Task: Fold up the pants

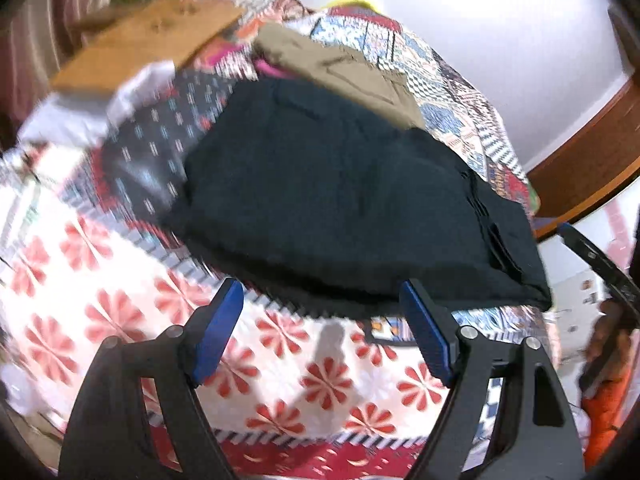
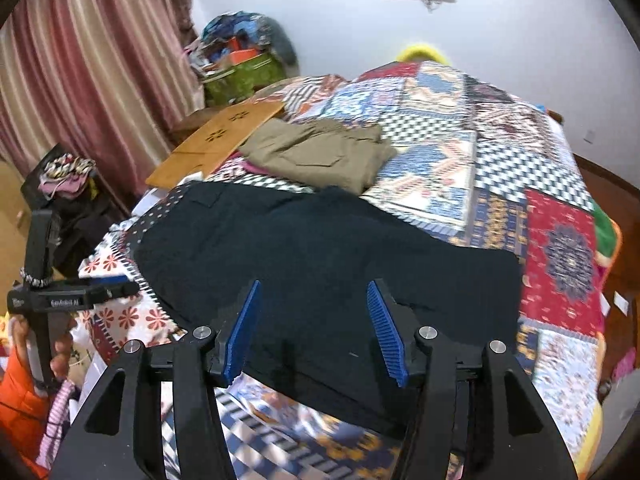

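Left wrist view: the left tongs [image 1: 320, 336] are spread wide and pinch nothing, hovering over a bed [image 1: 100, 280] covered in a patchwork quilt, just short of the near edge of the dark pants [image 1: 340, 200]. The picture is blurred. The pants lie flat on the quilt as a broad dark shape, apparently already partly folded. Beyond them sits a folded khaki garment [image 1: 344, 72], and a wooden board [image 1: 144, 48] lies at the bed's far left.

Right wrist view: the right tongs [image 2: 314, 328] are also spread and empty, poised above the near part of the pants [image 2: 320, 256]. The left tongs' handle [image 2: 60, 300] shows at the left edge, beside the bed.

The step in hand seems to be taking hold of the near edge for a fold. It would go best if both tongs pinch all layers at matching points near the corners, lift together, and lay the edge squarely across without dragging the quilt.
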A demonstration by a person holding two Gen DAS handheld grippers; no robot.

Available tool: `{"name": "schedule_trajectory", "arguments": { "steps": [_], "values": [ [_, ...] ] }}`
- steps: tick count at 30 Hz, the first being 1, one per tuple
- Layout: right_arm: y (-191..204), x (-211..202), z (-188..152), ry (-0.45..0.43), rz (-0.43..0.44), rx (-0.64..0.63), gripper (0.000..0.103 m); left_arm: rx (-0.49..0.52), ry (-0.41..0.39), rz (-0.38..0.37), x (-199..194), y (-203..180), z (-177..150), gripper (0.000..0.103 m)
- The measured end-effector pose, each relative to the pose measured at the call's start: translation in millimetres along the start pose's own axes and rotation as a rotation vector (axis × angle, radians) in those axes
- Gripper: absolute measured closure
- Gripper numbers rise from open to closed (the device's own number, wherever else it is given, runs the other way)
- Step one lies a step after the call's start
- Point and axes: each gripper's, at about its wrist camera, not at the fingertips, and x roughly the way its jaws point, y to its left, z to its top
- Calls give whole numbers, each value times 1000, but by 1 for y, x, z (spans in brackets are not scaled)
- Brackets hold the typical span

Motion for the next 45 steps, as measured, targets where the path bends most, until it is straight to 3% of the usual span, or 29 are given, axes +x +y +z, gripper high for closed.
{"name": "schedule_trajectory", "arguments": {
  "steps": [7,12,20,32,36,45],
  "values": [
    [29,34,-1,44,5,-93,52,-108,93,-101,33,12,-19,22],
    [30,52,-12,81,-42,-134,52,-131,93,-146,42,10,-16,21],
    [22,67,-24,148,-37,-104,51,-173,54,-178,52,9,2,21],
    [22,70,-26,156,-16,-92,47,-263,-15,-208,50,26,20,20],
    [23,69,-27,155,-14,-90,47,-261,-21,-150,45,33,22,20],
    [24,69,-27,154,-20,-97,47,-312,-32,-127,70,34,42,20]
  ]
}}
